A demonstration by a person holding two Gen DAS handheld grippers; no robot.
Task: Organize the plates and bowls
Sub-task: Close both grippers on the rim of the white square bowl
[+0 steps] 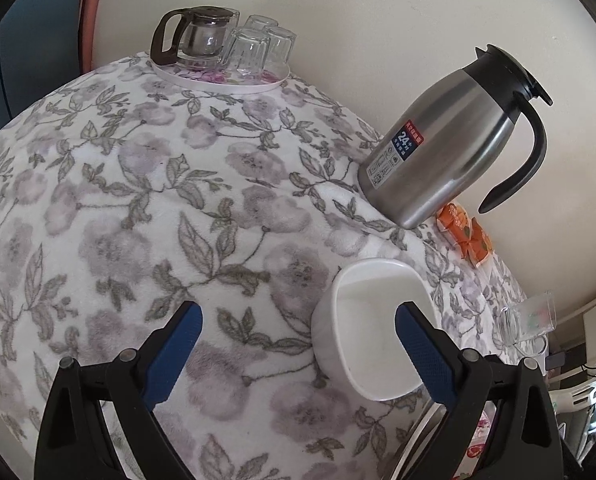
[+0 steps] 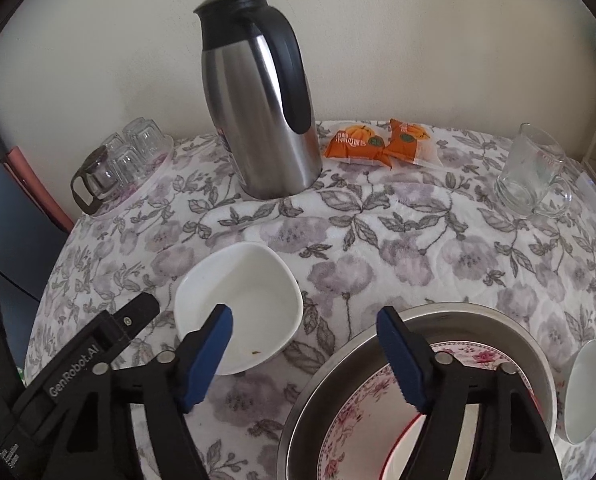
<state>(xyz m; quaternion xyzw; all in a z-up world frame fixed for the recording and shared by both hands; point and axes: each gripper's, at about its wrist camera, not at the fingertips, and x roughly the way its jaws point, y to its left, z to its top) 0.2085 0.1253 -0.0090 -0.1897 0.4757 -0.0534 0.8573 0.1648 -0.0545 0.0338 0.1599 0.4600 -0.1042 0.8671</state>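
Grippers both spread wide, nothing between pads. Left gripper (image 1: 298, 344) sits low-centre of its view, right pad overlapping the white square bowl (image 1: 371, 320) rim; contact unclear. Right gripper (image 2: 303, 354) straddles bare floral tablecloth (image 2: 397, 240) between that bowl (image 2: 238, 300) and steel basin (image 2: 535, 352) holding floral plate (image 2: 361, 420). Thermos (image 2: 262, 120) stands upper centre, glass mug (image 2: 531, 172) upper right; open cloth mid-frame.

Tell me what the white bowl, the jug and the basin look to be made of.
White bowl: likely glazed ceramic, smooth, opaque, softly glossy.
Jug: brushed stainless steel body with streaked reflections; black lid and handle look plastic.
Basin: apparently steel, grey metallic rim with dull sheen.
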